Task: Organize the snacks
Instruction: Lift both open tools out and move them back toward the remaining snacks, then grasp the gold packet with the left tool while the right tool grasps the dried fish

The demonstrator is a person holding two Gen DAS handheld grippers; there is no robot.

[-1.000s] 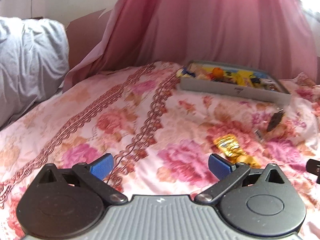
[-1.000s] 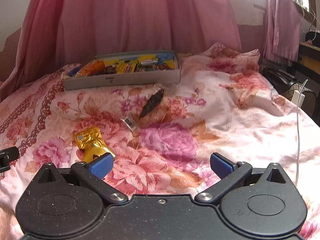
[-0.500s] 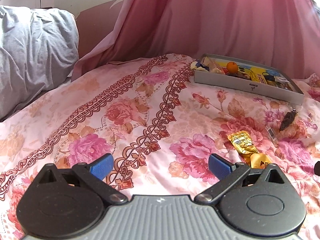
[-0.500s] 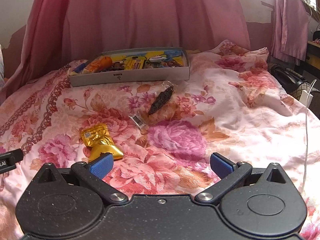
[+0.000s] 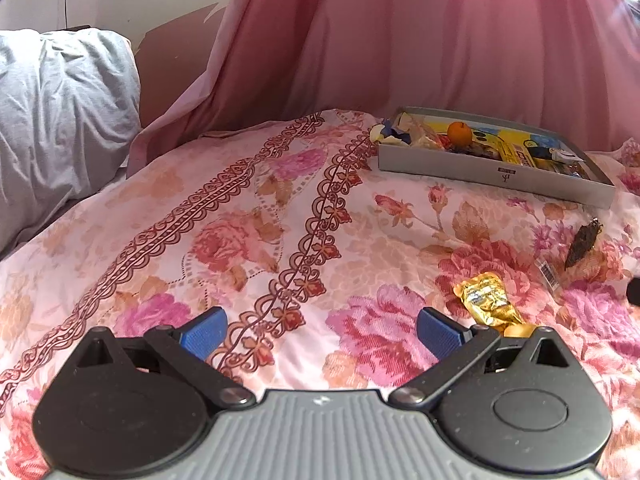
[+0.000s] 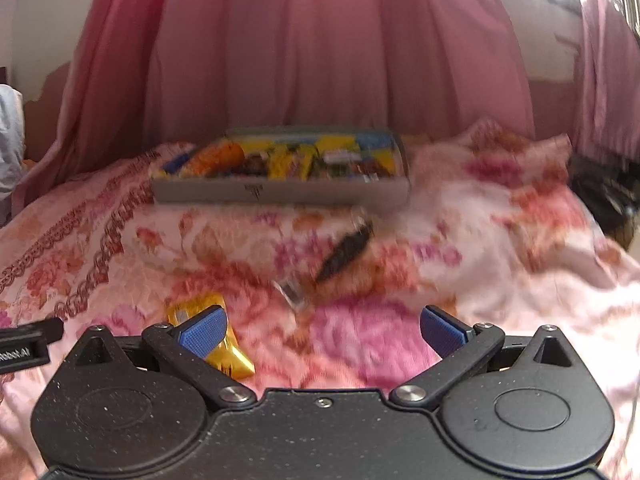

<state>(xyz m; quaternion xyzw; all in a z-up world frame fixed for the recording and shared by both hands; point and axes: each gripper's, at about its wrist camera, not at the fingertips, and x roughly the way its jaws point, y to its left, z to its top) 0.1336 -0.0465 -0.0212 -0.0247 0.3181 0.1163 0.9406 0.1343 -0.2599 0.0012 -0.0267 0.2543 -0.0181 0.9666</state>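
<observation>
A grey shallow box [image 5: 492,170] [image 6: 280,194] filled with several colourful snacks and an orange [image 5: 459,133] lies at the far end of the floral bedspread. A gold foil snack packet [image 5: 486,300] [image 6: 230,354] lies on the cover, just right of my left gripper [image 5: 320,330] and partly behind the left fingertip of my right gripper [image 6: 322,330]. A dark snack in clear wrap [image 5: 580,244] [image 6: 344,254] lies between the packet and the box. Both grippers are open with nothing between their fingers. The right wrist view is motion-blurred.
A pink curtain [image 5: 400,48] hangs behind the bed. A grey pillow [image 5: 56,120] sits at the far left. Dark items and cables [image 6: 608,200] lie off the bed's right side. The left gripper's edge [image 6: 28,340] shows at the left of the right wrist view.
Both grippers have moved forward and tilted; the box, gold packet and dark snack now appear closer and larger. Both stayed open.
</observation>
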